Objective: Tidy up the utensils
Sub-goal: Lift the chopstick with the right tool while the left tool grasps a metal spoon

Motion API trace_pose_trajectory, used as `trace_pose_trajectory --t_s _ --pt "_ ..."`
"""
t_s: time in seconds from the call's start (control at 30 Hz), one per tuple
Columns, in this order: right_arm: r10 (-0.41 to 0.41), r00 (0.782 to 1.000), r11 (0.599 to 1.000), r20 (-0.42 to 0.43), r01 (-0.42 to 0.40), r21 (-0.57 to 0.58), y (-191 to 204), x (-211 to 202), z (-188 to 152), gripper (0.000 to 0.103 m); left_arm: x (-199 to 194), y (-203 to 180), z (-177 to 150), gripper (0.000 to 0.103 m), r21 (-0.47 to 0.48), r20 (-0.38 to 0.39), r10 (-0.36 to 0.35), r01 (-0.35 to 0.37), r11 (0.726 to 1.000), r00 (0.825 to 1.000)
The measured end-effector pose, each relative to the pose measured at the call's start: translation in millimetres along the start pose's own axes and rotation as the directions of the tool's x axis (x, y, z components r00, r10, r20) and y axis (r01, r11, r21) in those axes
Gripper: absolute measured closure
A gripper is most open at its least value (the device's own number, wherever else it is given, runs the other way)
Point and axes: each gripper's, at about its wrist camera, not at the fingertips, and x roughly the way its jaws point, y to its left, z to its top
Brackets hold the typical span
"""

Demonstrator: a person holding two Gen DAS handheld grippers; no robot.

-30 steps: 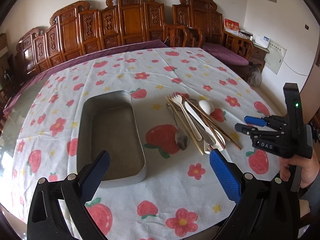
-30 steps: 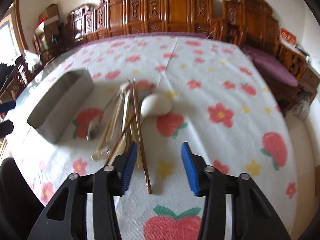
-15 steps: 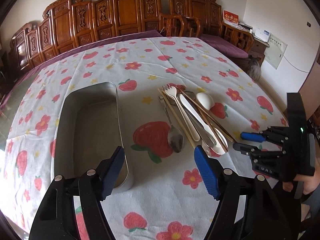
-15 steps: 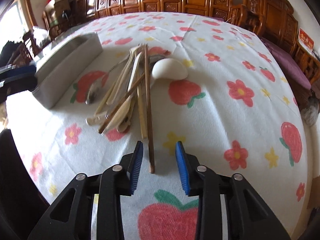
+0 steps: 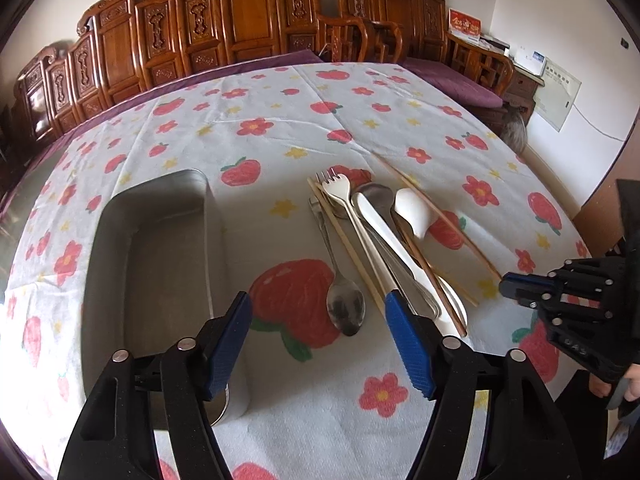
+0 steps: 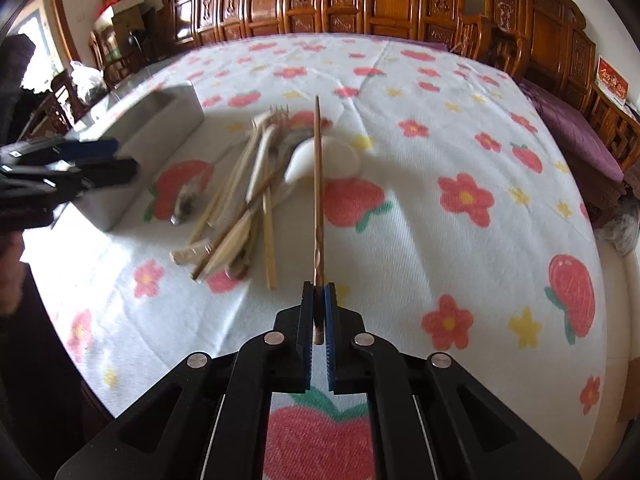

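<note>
While the right gripper (image 6: 319, 312) is clamped on the near end of a brown chopstick (image 6: 318, 184), the stick's long axis runs straight away from that gripper, its far tip pointing toward the wooden chairs (image 6: 360, 0) beyond the surface (image 6: 460, 128). The chopstick is raised at its held end and passes over the white ceramic spoon (image 6: 344, 160). In the left wrist view the same chopstick (image 5: 436, 216) lies diagonally, from the right gripper (image 5: 510, 284) up and to the left.

The left gripper (image 5: 320, 344) is wide open and holds nothing; its blue fingertips (image 5: 408, 344) hover above the surface (image 5: 280, 128), one over the near corner of the metal tray (image 5: 152, 240), the other over the handle ends of the utensil pile (image 5: 380, 240).

The pile lies just beside the tray, right of it. It contains a white fork (image 5: 340, 196), a steel spoon (image 5: 344, 308) with its bowl toward the camera, and pale chopsticks (image 5: 348, 244), all aligned roughly parallel to the tray's long side.
</note>
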Motion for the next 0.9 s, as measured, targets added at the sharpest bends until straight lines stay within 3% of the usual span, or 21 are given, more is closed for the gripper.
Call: trace_pose_trajectory --t_s 0.4,0.67,0.73,0.9 --pt "0.008 0.998 1.0 0.06 -0.009 0.016 -3.4 -21.9 11.0 0.097 54.2 -11.8 10.0 0.067 0.015 -0.094 0.023 -0.022 1.0 0.995" --pt "0.016 0.998 1.0 0.061 -0.017 0.019 0.6 -19.9 10.9 0.097 66.2 -11.4 8.6 0.068 -0.018 -0.11 -0.006 0.004 1.0 0.994" --pt "0.017 0.998 1.0 0.063 -0.019 0.018 1.3 -20.8 10.5 0.097 66.8 -12.0 7.9 0.076 -0.017 -0.11 -0.003 0.002 1.0 0.994" --pt "0.017 0.998 1.0 0.063 -0.018 0.018 2.2 -21.8 11.4 0.097 57.4 -10.5 6.0 0.077 -0.032 -0.095 -0.028 0.025 0.999 0.995"
